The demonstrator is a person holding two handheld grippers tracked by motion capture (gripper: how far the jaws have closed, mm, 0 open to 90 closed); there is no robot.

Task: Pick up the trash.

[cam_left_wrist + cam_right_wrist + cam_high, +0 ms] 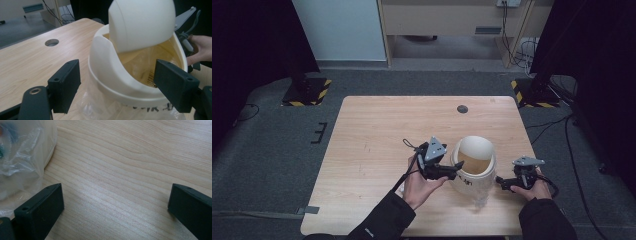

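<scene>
Bin [473, 167] on table [377, 130] (between both tools).

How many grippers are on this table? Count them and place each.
2. The left gripper is against the white bin's left side; the right gripper is low at its right.

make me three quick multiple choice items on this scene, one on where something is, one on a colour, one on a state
1. Where is the bin relative to the grippers?
A. between them
B. left of both
C. at the table's far edge

2. What colour is the bin's swing lid?
A. black
B. white
C. red

3. How do the right gripper jaws stand?
A. shut on the bag
B. shut on nothing
C. open over bare wood

Answers: 1 A, the left gripper is at its left side and the right gripper beyond its right. 2 B, seen tipped in the left gripper view. 3 C, wide gap, nothing between them.
</scene>
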